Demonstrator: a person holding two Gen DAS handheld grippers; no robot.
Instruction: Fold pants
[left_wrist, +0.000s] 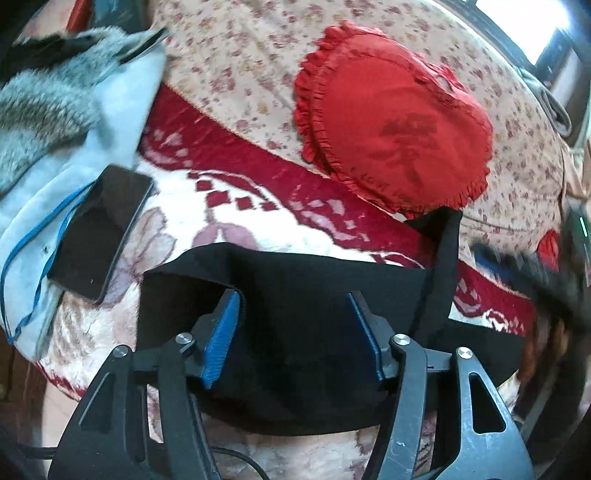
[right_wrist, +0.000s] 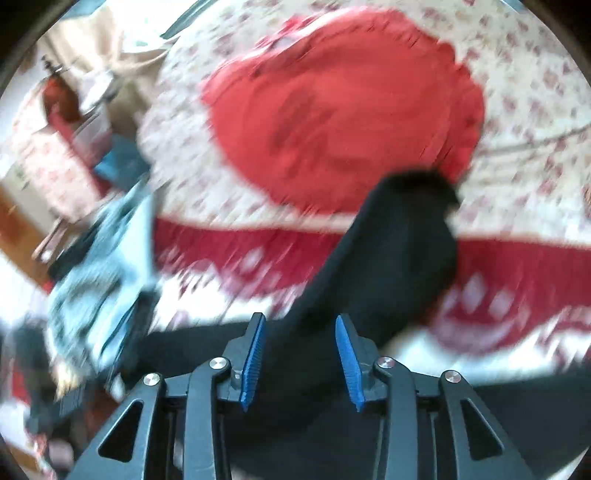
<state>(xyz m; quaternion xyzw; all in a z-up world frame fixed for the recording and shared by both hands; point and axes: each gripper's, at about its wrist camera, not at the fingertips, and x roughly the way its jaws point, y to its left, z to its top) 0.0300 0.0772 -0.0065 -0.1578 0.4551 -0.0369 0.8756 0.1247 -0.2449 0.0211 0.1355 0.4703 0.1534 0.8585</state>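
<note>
The left tongs (left_wrist: 291, 314) stand wide apart above the black pants (left_wrist: 295, 354), which lie spread on a red-and-white patterned blanket (left_wrist: 236, 206) over the bed. The blue pads (left_wrist: 221, 332) do not press the cloth; the left pad sits right at a raised fold edge of the pants, and the dark fabric fills the gap between and below the two fingers. A strip of the pants rises ahead and to the right of these tongs, toward a red heart-shaped pillow (left_wrist: 395, 129) with a ruffled edge that rests on the floral bedsheet (left_wrist: 240, 55) beyond. Ahead and to the left of the left tongs a black phone (left_wrist: 101, 232) lies on a pale blue garment (left_wrist: 74, 155) with a grey fur trim (left_wrist: 40, 107).

The right wrist view is heavily blurred. The right tongs (right_wrist: 300, 343) are parted about halfway, and nothing is clamped: the pants (right_wrist: 391, 258) pass under and between the fingers, then stretch ahead and to the right as a dark band ending near the red pillow (right_wrist: 340, 110). The blanket (right_wrist: 236, 251) shows on either side of that band.
</note>
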